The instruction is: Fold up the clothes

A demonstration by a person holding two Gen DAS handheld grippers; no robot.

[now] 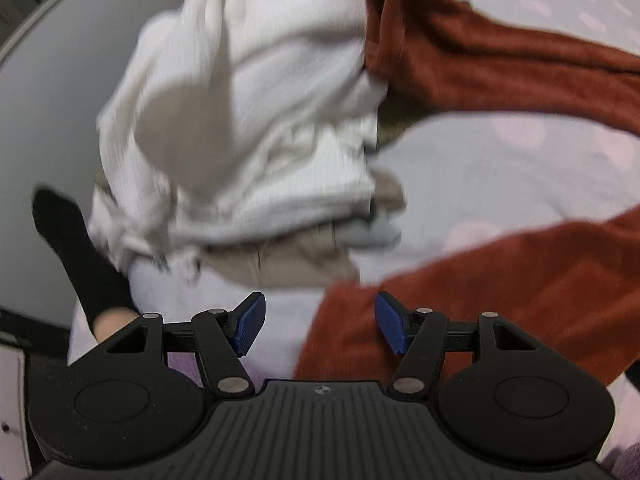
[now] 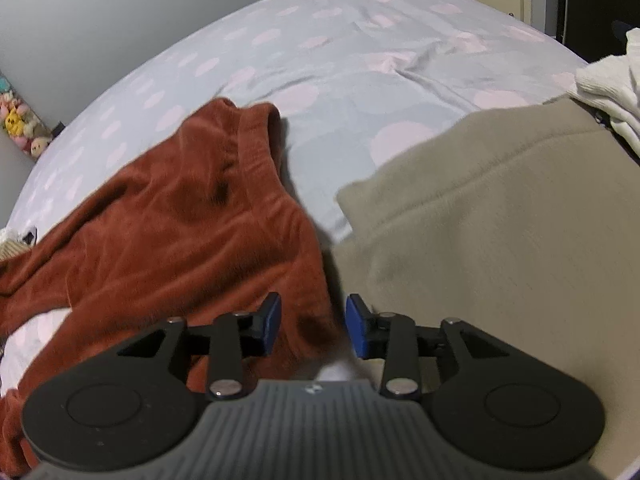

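A rust-red fleece garment (image 1: 480,280) lies spread on the bed; one part runs under my left gripper (image 1: 320,324), another stretches across the upper right (image 1: 480,52). The left gripper is open and empty, just above the red cloth's near edge. In the right wrist view the same red garment (image 2: 180,220) lies at left with its waistband end at the far side. My right gripper (image 2: 312,330) is open, its jaws astride the garment's right edge, holding nothing.
A pile of white ribbed clothes (image 1: 248,120) on beige clothes (image 1: 288,260) sits ahead of the left gripper. A black sock on a foot (image 1: 76,248) is at left. A khaki garment (image 2: 500,220) lies at right on the dotted bedsheet (image 2: 340,60). Plush toys (image 2: 20,120) sit far left.
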